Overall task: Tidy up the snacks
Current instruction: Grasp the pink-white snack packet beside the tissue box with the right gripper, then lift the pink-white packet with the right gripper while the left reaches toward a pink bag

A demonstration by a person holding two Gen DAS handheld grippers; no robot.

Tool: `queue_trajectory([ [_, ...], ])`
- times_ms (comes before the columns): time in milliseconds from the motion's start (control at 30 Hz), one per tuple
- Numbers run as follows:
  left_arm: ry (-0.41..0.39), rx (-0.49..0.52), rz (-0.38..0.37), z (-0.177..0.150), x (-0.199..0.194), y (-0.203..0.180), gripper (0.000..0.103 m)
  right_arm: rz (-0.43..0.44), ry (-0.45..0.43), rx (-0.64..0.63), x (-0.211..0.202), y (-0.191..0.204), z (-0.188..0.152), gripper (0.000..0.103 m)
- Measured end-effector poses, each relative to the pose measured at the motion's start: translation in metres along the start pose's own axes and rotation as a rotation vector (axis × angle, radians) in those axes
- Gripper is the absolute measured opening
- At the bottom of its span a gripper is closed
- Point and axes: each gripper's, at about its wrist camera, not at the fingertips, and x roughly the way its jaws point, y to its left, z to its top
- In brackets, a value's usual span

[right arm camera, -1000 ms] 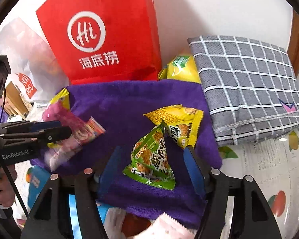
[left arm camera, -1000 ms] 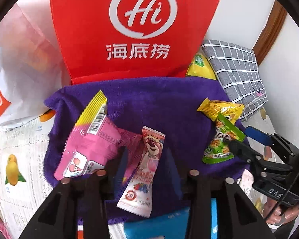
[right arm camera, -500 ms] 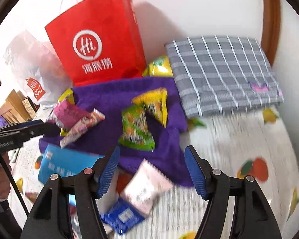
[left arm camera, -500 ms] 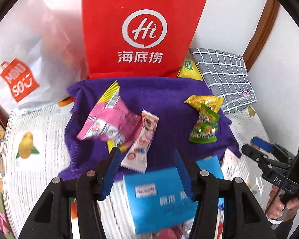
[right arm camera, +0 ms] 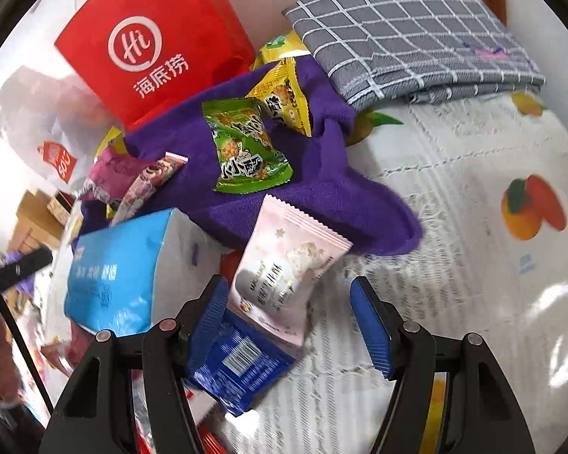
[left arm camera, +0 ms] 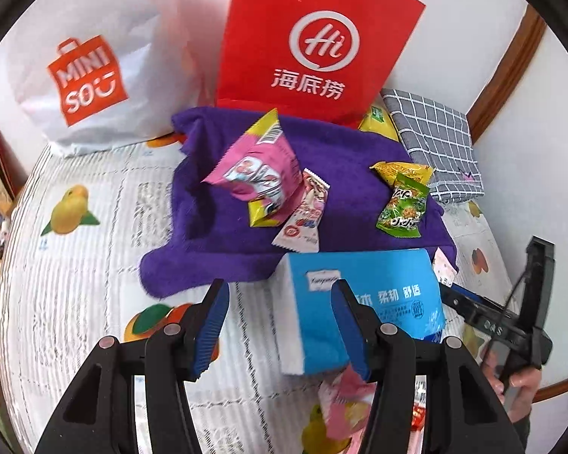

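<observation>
A purple towel (left arm camera: 344,189) carries a pink bag (left arm camera: 257,166), a bear-print bar (left arm camera: 303,212), a green packet (left arm camera: 401,208) and a yellow packet (left arm camera: 401,170). My left gripper (left arm camera: 282,325) is open over the tablecloth, short of the towel's near edge. Its right finger overlaps a blue tissue pack (left arm camera: 363,295), and nothing is gripped. My right gripper (right arm camera: 291,321) is open too. A pale pink packet (right arm camera: 284,265) lies just ahead of and partly between its fingers, untouched by the pads. A small blue packet (right arm camera: 238,359) lies under its left finger.
A red paper bag (left arm camera: 314,38) and a white shopping bag (left arm camera: 91,75) stand against the wall behind the towel. A folded grey checked cloth (right arm camera: 409,26) lies at the back right. The fruit-print tablecloth (right arm camera: 473,189) is bare on the right. A hand (left arm camera: 518,382) shows at the right edge.
Both grippers pulled back from the towel. The left one opened wider and left the bear-print bar lying there. The right one left the green packet, rolled and sank toward the pale pink packet.
</observation>
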Motion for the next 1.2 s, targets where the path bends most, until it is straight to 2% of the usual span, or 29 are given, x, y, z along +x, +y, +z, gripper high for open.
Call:
queue_trajectory([
  [100, -0.013, -0.012, -0.008, -0.003, -0.006, 0.006, 0.054, 0.028, 0.0, 0.032, 0.006, 0.004, 0.004, 0.067],
  [200, -0.025, -0.014, -0.006, -0.007, -0.012, 0.008, 0.054, -0.005, -0.012, 0.021, 0.011, 0.012, 0.008, 0.067],
  [267, -0.034, -0.012, -0.006, -0.01, -0.016, 0.007, 0.054, -0.054, -0.025, 0.005, 0.013, 0.014, 0.009, 0.049],
  [400, -0.051, -0.018, -0.019, -0.017, -0.025, 0.008, 0.053, -0.04, -0.013, -0.011, 0.002, 0.01, 0.01, 0.041],
  [600, -0.051, -0.015, -0.055, -0.033, -0.034, 0.002, 0.053, -0.066, -0.081, -0.06, -0.046, 0.013, 0.001, 0.041],
  [767, -0.05, -0.006, -0.076, -0.049, -0.041, -0.008, 0.053, -0.121, -0.051, -0.125, -0.072, 0.009, -0.025, 0.041],
  [900, -0.044, -0.002, -0.082, -0.061, -0.044, -0.015, 0.053, -0.157, 0.009, -0.223, -0.069, 0.013, -0.052, 0.041],
  [1033, -0.033, 0.009, -0.086, -0.073, -0.046, -0.023, 0.053, -0.147, 0.078, -0.302, -0.058, 0.014, -0.073, 0.041],
  [1100, -0.03, 0.01, -0.078, -0.077, -0.046, -0.026, 0.054, -0.144, 0.096, -0.308, -0.052, 0.012, -0.079, 0.041],
  [1200, -0.024, -0.007, -0.074, -0.086, -0.043, -0.026, 0.054, -0.126, 0.098, -0.252, -0.044, 0.004, -0.081, 0.044],
])
